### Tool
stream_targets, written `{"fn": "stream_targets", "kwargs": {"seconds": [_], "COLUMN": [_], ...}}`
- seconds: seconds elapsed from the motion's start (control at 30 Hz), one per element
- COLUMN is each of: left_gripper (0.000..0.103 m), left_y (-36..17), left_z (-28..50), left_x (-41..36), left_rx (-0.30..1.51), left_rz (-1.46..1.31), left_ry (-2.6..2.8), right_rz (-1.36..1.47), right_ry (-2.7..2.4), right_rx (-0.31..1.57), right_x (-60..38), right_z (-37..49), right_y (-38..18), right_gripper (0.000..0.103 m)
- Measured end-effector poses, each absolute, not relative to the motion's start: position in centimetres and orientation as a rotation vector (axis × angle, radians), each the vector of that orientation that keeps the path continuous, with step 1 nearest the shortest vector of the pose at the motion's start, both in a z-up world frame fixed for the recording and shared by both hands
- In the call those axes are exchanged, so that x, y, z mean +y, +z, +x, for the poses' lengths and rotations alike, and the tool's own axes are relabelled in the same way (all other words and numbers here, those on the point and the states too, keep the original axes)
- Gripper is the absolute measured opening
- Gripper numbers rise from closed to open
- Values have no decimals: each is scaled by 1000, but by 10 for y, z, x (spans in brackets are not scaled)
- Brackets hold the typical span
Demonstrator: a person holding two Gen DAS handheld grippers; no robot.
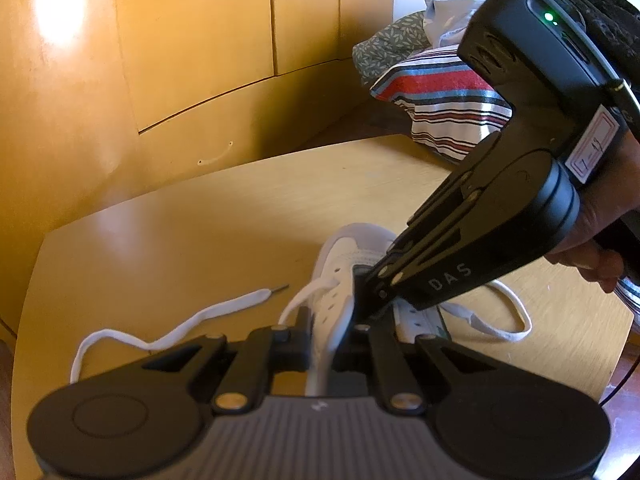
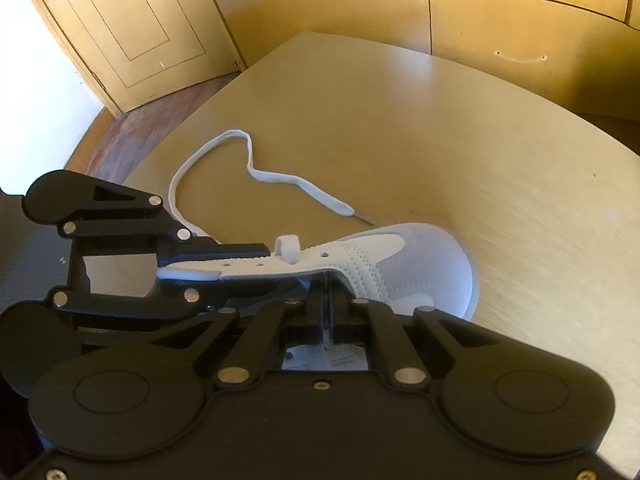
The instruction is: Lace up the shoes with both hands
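A white sneaker (image 1: 344, 256) (image 2: 420, 256) lies on the wooden table (image 1: 200, 220), toe pointing away from me. My left gripper (image 1: 328, 328) (image 2: 256, 270) is shut on the shoe's eyelet flap (image 2: 240, 266), one finger on each side. My right gripper (image 2: 327, 292) (image 1: 368, 292) is shut, its tip down inside the shoe under that flap; whether it pinches anything is hidden. A short loop of white lace (image 2: 288, 246) pokes up through an eyelet. One loose lace end (image 1: 180, 328) (image 2: 280, 178) trails across the table to the left; another stretch (image 1: 500, 320) loops right of the shoe.
Folded striped cloth (image 1: 440, 92) and patterned fabric (image 1: 388, 44) lie beyond the table's far right. Yellow wooden cabinet panels (image 1: 200, 40) stand behind the table. A door (image 2: 132, 32) and wooden floor (image 2: 132, 132) show at the left. A hand (image 1: 592, 240) holds the right gripper.
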State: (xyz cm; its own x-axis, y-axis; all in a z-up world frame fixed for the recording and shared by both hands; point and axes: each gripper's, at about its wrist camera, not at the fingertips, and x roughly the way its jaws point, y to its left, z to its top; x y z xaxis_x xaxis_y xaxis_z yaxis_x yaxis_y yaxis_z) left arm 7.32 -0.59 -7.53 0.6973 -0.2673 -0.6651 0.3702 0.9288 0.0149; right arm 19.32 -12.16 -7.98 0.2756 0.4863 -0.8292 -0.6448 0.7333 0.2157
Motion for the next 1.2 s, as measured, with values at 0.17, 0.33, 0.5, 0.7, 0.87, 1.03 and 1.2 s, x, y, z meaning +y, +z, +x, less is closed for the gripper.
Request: {"fn": "stream_targets", "kwargs": {"seconds": [0.17,0.33,0.5,0.7,0.87,1.03,1.2], "left_gripper": [9,9,9,9,9,9,9], "left_y": [-75,-75,-76,-76,-77,-77,-76], "left_z": [72,71,71,71,71,71,71], "left_x": [-6,-6,-6,-4,-5,-6,-9], "left_rx": [716,716,716,717,719,718,719], "left_rz": [155,157,157,153,159,161,161], "left_ry": [-360,-364,-368,-371,-372,-370,-366], "right_rz": [-182,-183,-209,-223,-232,-242,-223], "right_ry": [765,761,754,739,743,744,740], "right_rx": [1042,1035,1023,1012,1020,1030,1029], "right_x": [-119,-118,-117,-116,-114,-110,-112], "right_z": [194,195,192,189,188,190,192], "right_y": [-79,-78,-75,-72,-73,-78,-79], "right_gripper": [3,2,2,2,2,3,3]}}
